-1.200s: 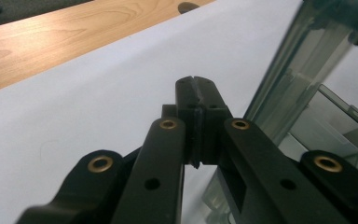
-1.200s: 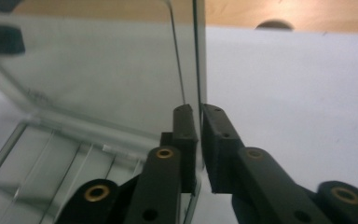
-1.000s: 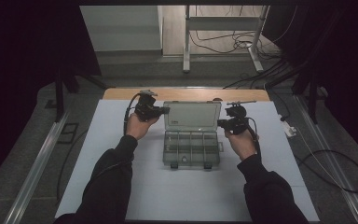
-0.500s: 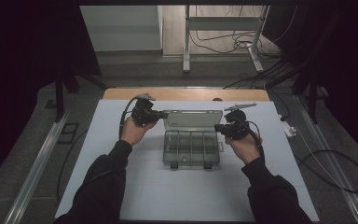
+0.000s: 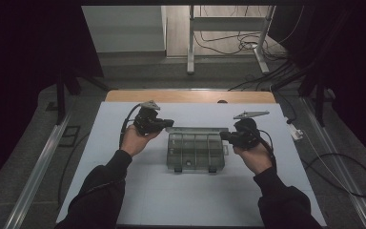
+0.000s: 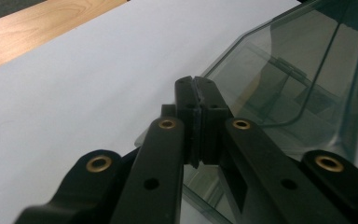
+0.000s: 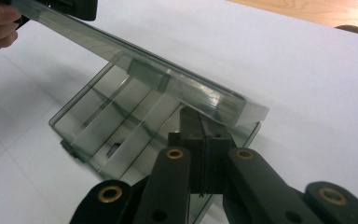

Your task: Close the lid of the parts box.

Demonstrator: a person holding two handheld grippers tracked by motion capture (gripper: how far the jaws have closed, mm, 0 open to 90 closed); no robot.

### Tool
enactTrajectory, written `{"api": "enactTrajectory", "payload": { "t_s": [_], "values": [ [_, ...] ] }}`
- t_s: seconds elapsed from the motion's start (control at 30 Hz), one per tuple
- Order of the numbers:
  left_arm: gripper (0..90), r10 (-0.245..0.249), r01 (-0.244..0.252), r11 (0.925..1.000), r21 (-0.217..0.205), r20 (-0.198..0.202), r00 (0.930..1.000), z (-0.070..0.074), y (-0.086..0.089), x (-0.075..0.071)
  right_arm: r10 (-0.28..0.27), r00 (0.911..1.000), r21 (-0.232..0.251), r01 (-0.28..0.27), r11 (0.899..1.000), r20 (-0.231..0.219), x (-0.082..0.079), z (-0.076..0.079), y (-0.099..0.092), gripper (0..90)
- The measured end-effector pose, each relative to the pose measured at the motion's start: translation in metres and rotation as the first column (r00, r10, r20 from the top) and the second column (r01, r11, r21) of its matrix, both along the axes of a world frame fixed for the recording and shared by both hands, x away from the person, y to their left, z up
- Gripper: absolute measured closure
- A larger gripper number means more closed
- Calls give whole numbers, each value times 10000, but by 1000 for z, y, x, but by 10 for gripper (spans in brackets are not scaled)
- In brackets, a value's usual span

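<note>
We cannot tell if left gripper (image 6: pixel 196 93) pinches lid (image 6: pixel 307 70) edge: closed jaws cover contact spot in left gripper view. Right gripper (image 7: pixel 204 122) tips hidden under lid front rim in right gripper view. Organizer box (image 5: pixel 195 152) contents too small to tell in high view. Box cut off by right picture edge in left gripper view. Small dark item (image 7: pixel 113 148) in one compartment blurred.

Looks like a lab or recording workshop: wooden counter (image 5: pixel 124 96) under a white sheet (image 5: pixel 190 200), dark curtains (image 5: pixel 24 57) on both sides of it, loose cables (image 5: pixel 238 40) and a metal stand (image 5: pixel 190 47) on bare floor beyond it.
</note>
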State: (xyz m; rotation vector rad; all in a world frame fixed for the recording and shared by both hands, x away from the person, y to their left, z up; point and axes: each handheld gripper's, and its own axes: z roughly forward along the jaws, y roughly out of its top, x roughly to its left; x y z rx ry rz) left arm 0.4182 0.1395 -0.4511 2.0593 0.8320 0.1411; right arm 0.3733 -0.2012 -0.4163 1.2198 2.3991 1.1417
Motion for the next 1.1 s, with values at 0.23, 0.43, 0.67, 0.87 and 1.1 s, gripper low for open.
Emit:
{"api": "enactTrajectory", "payload": {
  "t_s": [0.23,0.43,0.67,0.87,1.1],
  "values": [
    [886,27,-27,10000,-68,-98,9999,2,6,-12,190,9998,28,-190,9998,20,-10,1,-2,888],
    [889,-6,0,9997,-243,-232,9997,4,11,-25,406,9991,-40,-407,9992,-73,-17,-2,-1,888],
    [890,-89,79,9997,-241,-378,9992,6,11,-39,676,9974,-159,-681,9976,-259,-27,-8,1,888],
    [889,-98,89,9997,-208,-449,9989,5,11,-49,744,9966,-201,-751,9970,-349,-30,-11,0,888],
    [889,-39,26,9997,-230,-580,9983,2,10,-64,864,9946,-348,-885,9955,-570,-36,-17,0,888]
  ]
}}
